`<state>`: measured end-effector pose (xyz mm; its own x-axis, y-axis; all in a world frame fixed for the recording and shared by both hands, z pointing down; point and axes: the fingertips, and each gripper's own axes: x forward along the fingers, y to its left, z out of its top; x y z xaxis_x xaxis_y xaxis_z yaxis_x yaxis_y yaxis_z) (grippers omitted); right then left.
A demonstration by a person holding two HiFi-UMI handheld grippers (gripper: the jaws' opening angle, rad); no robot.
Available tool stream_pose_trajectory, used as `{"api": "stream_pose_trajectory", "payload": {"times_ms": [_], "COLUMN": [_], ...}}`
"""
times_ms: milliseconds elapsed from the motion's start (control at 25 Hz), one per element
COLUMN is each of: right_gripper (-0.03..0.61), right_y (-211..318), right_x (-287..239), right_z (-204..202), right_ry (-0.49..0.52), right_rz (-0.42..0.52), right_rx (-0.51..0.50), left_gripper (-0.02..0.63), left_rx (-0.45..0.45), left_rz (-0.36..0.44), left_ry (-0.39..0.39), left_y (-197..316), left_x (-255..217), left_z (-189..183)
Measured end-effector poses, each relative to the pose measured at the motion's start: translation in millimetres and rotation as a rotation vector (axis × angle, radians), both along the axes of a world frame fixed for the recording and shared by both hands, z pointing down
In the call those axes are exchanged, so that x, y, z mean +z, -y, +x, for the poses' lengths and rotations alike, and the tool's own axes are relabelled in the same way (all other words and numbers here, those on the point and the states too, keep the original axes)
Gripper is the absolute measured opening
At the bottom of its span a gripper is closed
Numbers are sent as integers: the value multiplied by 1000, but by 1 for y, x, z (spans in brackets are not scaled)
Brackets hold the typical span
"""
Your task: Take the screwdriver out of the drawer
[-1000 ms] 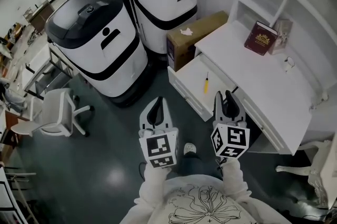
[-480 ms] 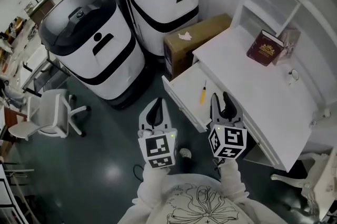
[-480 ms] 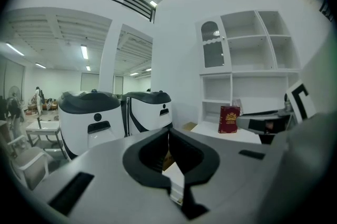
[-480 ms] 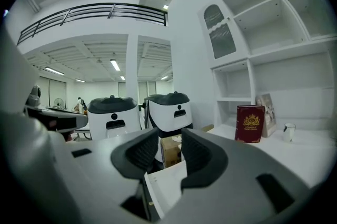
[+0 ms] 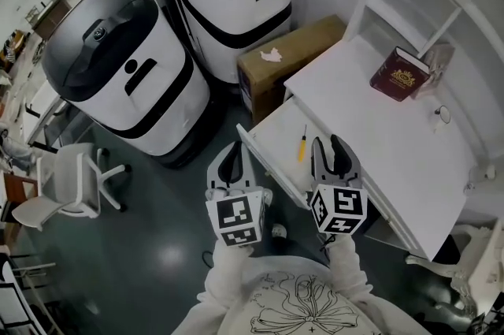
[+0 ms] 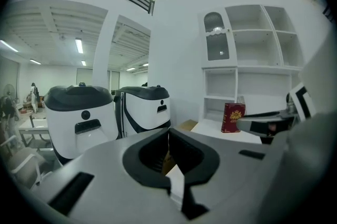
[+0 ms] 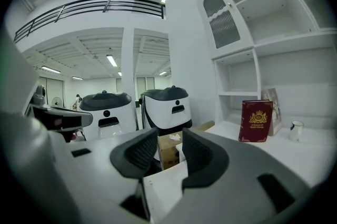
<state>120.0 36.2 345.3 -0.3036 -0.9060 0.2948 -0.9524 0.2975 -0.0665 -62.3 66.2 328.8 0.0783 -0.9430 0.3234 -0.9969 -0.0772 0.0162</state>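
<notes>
Head view shows the white drawer (image 5: 272, 138) open and the yellow-handled screwdriver (image 5: 302, 144) untouched by its back edge. The right gripper (image 5: 328, 143) has just been opening its jaws, now wide and empty; the left gripper (image 5: 230, 156) is closed.

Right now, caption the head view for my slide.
Left gripper and right gripper, its empty jaws just opening, poised at the open drawer holding a yellow screwdriver.

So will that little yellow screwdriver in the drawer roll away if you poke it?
Probably a bit: the screwdriver looks thin and lies flat on the smooth white floor of the drawer. It likely stays stiff and feels light, being so slim. The drawer's front wall should stop it rolling out.
</notes>
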Motion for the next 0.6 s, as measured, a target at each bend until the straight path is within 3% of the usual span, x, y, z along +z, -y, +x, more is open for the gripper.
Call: {"api": "stream_pose_trajectory", "payload": {"times_ms": [600], "right_gripper": [150], "right_y": [81], "right_x": [44], "right_z": [-8], "right_ry": [-17], "right_rz": [-111], "right_rx": [88], "left_gripper": [8], "left_rx": [134], "left_rz": [-87], "left_ry": [-8], "left_y": [106], "left_x": [36], "left_z": [-1]}}
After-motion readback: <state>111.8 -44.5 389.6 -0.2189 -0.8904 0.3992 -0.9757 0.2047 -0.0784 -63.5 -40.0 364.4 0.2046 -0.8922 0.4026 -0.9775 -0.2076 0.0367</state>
